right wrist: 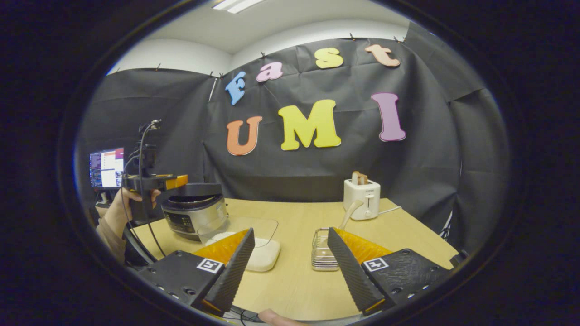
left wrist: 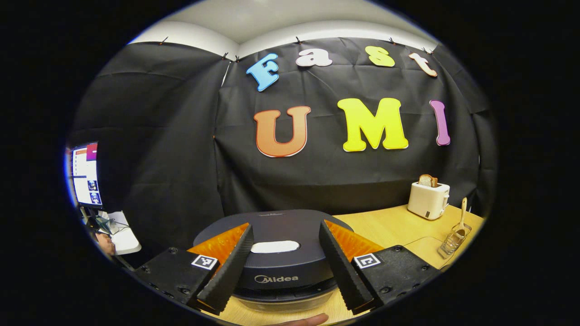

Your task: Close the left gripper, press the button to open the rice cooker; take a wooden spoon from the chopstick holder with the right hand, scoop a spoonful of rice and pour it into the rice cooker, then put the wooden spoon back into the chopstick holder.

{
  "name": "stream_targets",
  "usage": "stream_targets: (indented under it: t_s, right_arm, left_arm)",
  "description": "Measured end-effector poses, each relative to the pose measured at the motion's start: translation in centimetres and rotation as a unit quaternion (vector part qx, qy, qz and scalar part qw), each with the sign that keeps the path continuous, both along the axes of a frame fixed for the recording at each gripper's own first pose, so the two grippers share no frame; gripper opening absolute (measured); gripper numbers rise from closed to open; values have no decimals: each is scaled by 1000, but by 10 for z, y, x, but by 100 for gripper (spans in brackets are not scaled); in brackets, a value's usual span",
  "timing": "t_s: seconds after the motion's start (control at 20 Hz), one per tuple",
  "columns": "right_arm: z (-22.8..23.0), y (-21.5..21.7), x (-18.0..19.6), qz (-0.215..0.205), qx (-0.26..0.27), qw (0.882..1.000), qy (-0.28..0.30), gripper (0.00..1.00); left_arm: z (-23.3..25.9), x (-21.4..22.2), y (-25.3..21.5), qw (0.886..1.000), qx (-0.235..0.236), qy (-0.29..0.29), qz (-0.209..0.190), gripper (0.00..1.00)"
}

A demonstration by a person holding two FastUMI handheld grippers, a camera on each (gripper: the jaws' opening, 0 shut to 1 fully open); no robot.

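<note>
The rice cooker stands close in front of my left gripper, its dark lid down and the white button lying between the spread fingers, so that gripper is open. In the right gripper view a hand holds the left gripper over the rice cooker. My right gripper is open and holds nothing. Just beyond its right finger stands the clear chopstick holder with the wooden spoon upright in it. A shallow container of white rice sits beside the cooker. The holder and spoon also appear far right.
A white toaster with a slice of bread stands at the back of the wooden table; the toaster is at the right in the left gripper view. A monitor glows at the left, beyond the table.
</note>
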State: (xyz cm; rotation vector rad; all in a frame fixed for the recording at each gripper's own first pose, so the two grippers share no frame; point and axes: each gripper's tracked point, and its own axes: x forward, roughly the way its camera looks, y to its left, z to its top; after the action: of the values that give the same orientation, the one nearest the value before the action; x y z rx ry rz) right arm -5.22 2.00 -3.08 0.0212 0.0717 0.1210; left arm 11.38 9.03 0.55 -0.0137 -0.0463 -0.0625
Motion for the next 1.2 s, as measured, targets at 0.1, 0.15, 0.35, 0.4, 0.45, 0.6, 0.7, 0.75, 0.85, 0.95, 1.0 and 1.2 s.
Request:
stream_targets:
  t_s: [0.1,0.15,0.35,0.4,0.45,0.6,0.7,0.75,0.85,0.95,1.0,1.2]
  right_arm:
    - [1,-3,0,-5,1,1000,-3,96]
    - [2,-3,-1,-5,2,1000,-2,96]
    - [4,-1,-4,-1,7,1000,0,92]
    - [4,-3,-4,-3,5,1000,-3,92]
    - [5,-3,-5,-5,4,1000,-5,92]
    - [5,-3,-6,-7,4,1000,-7,92]
    - [5,-2,-6,-5,7,1000,-5,92]
    - [5,-1,-7,-4,8,1000,-5,92]
    - [8,0,-10,-3,5,1000,-10,92]
    - [10,2,-10,-4,2,1000,-15,92]
    - [11,4,-10,-3,0,1000,-17,92]
    - [22,-2,-11,-11,-9,1000,-22,92]
  left_arm:
    - [-13,-3,-1,1000,4,10,-1,93]
    - [-19,-3,-2,1000,7,16,0,93]
    - [-25,-7,1,1000,8,10,19,87]
    - [-25,-13,1,1000,6,4,22,93]
    - [-25,-14,1,1000,6,1,22,93]
    - [-35,-17,-2,1000,7,5,6,91]
    - [-33,-17,0,1000,1,1,-3,90]
    - [-33,-19,1,1000,-2,0,-3,89]
    - [-31,-22,3,1000,-1,2,12,88]
    - [-31,-40,-2,1000,18,2,18,88]
    - [-20,-50,-9,999,33,-17,18,87]
    - [-1,-84,-36,998,66,-21,10,87]
